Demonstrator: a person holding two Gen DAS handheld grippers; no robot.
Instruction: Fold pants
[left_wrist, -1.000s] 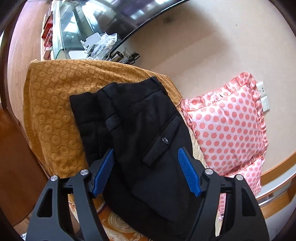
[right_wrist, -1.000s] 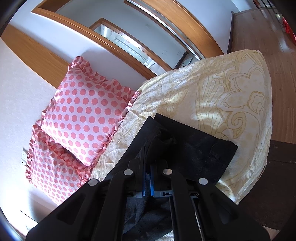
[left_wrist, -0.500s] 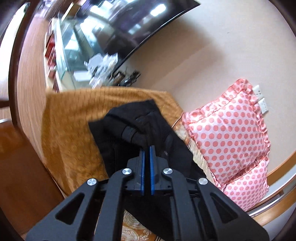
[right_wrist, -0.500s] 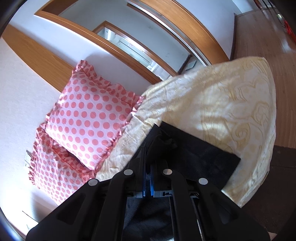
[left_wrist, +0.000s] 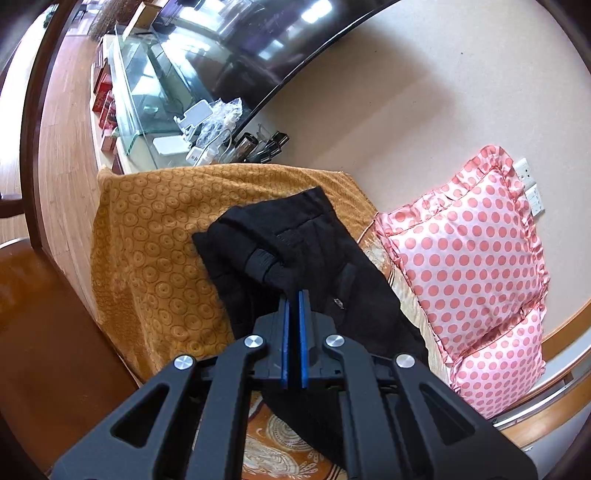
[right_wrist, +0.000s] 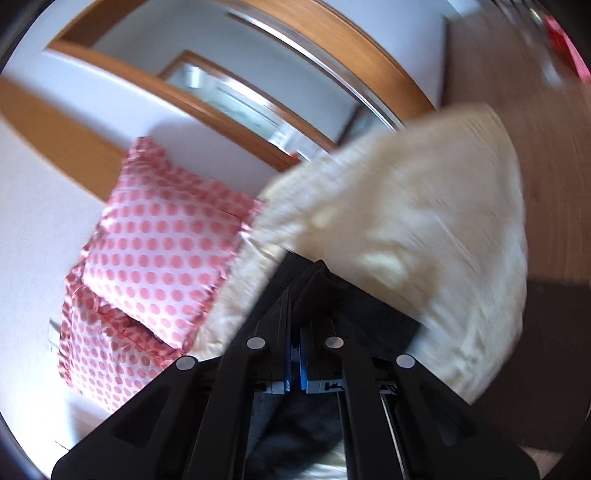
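You face a beige wall (left_wrist: 424, 92) with two pink polka-dot pillows (left_wrist: 469, 258) leaning on it, a glass cabinet (left_wrist: 144, 96), wooden floor (left_wrist: 66, 122), daylight throughout.

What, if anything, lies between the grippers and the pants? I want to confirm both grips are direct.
Nothing visible. The left gripper is shut on the black pants, and the right gripper pinches the same dark fabric directly, though that view is blurred.

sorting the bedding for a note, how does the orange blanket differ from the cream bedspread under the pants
The orange blanket is a deep mustard with a raised pattern of small rings; the cream bedspread is pale, and blur hides its pattern. The blanket lies under the waistband end of the black pants, the bedspread beyond their other end. Both lie on the bed beside the pink dotted pillows.
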